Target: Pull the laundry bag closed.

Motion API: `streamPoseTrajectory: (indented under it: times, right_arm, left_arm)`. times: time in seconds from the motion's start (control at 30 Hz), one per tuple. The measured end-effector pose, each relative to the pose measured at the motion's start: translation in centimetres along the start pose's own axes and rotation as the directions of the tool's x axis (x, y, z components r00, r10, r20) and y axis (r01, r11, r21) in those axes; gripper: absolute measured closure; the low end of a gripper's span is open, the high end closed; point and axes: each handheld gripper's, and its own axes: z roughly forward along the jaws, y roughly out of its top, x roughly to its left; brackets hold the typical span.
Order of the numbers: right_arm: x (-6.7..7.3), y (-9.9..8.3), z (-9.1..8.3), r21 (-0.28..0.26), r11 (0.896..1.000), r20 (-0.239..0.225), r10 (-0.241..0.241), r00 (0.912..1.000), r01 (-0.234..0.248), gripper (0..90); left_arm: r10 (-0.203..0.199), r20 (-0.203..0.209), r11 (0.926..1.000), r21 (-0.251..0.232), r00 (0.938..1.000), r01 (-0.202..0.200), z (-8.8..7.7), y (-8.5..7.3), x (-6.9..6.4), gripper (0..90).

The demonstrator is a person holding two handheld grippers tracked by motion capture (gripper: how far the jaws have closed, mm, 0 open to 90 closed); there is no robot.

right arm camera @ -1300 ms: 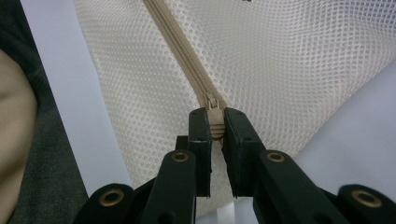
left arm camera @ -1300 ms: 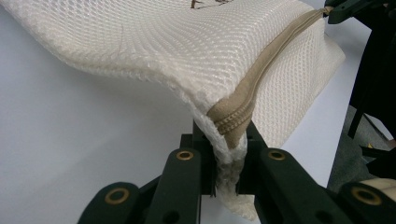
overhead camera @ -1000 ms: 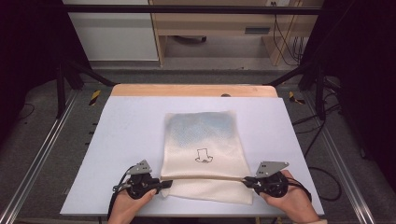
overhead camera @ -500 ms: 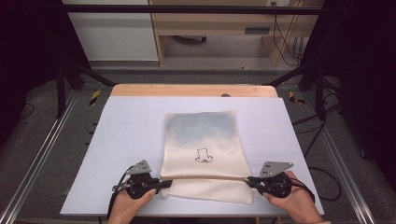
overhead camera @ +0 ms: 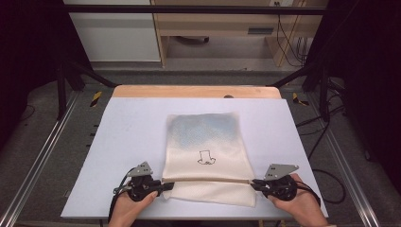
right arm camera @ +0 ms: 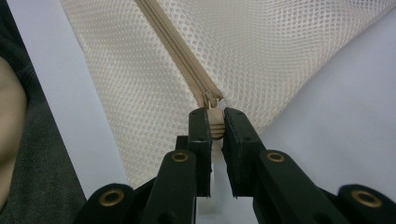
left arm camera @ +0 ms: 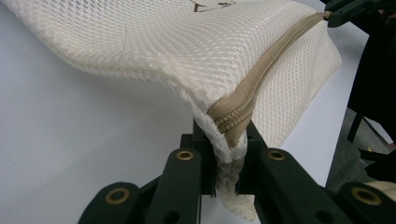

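I am pinching the mesh bag's [overhead camera: 205,146] left end in my left gripper [left arm camera: 226,161] to anchor it on the surface [overhead camera: 123,137]. My right gripper [right arm camera: 215,123] is clamping the zip pull [right arm camera: 214,103] at the right end, keeping the zip [overhead camera: 208,180] taut between the 2 jaws.

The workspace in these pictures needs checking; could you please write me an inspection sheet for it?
Surface: pale table with a wooden far edge, flat.
Job's things: cream mesh bag with a small drawn figure, lying near the front edge; its zipper runs across between the claws.
Clutter: nothing seen on the table.
Grippers: left claw shut on the bag's zipper end, cloth bunched between its jaws; right claw shut on the zipper pull.
Cables: one trails from each claw off the front edge; more hang at the far right.
Surroundings: metal frame rails, grey floor, wooden shelf and white cabinet behind.
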Motion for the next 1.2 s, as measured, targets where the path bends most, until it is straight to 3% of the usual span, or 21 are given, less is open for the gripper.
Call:
streamPoseTrajectory:
  times: [0.23, 0.4, 0.5, 0.7, 0.8, 1.0, 1.13, 1.2]
  right_arm:
    - [0.1, 0.0, 0.4, 0.009, 1.0, -0.008, 0.001, 1.0, -0.001, 82.1]
    - [0.2, -0.1, 0.4, 0.008, 1.0, -0.006, 0.017, 0.9998, -0.017, 81.2]
    - [0.1, -0.2, 0.6, 0.004, 0.999, -0.001, 0.034, 0.9994, -0.034, 73.1]
    - [-0.1, 0.0, 0.5, -0.034, 0.998, 0.027, 0.06, 0.9978, -0.059, 52.6]
    - [0.0, 0.2, 0.5, -0.06, 0.996, 0.049, 0.07, 0.9964, -0.067, 41.3]
    - [0.3, 0.9, 0.8, -0.104, 0.993, 0.101, 0.069, 0.9925, -0.058, 18.5]
    - [0.6, 1.7, 1.2, -0.111, 0.992, 0.118, 0.078, 0.9899, -0.065, 10.7]
    - [0.6, 2.1, 1.4, -0.119, 0.99, 0.121, 0.086, 0.9888, -0.072, 8.0]
  left_arm:
    - [0.006, -0.022, 0.9999, 0.015, 0.9997, -0.006, 0.0, -0.1, -0.1, 80.6]
    - [0.008, -0.073, 0.9997, 0.023, 0.9973, -0.006, 0.0, -0.1, -0.5, 68.2]
    - [-0.012, -0.113, 0.9999, 0.006, 0.9936, 0.012, -0.3, -0.1, -0.5, 51.7]
    - [-0.019, -0.146, 0.9994, -0.033, 0.9891, 0.015, -1.1, 0.0, -0.8, 31.5]
    - [-0.029, -0.153, 0.9981, -0.058, 0.9877, 0.02, -1.6, 0.0, -0.8, 25.2]
    - [-0.032, -0.219, 0.9951, -0.099, 0.9751, 0.011, -2.5, 0.3, -0.1, 13.0]
    - [-0.041, -0.252, 0.9926, -0.121, 0.9668, 0.011, -2.7, 0.5, 0.3, 7.8]
    - [-0.027, -0.264, 0.9929, -0.119, 0.964, -0.004, -2.8, 0.5, 0.5, 7.3]
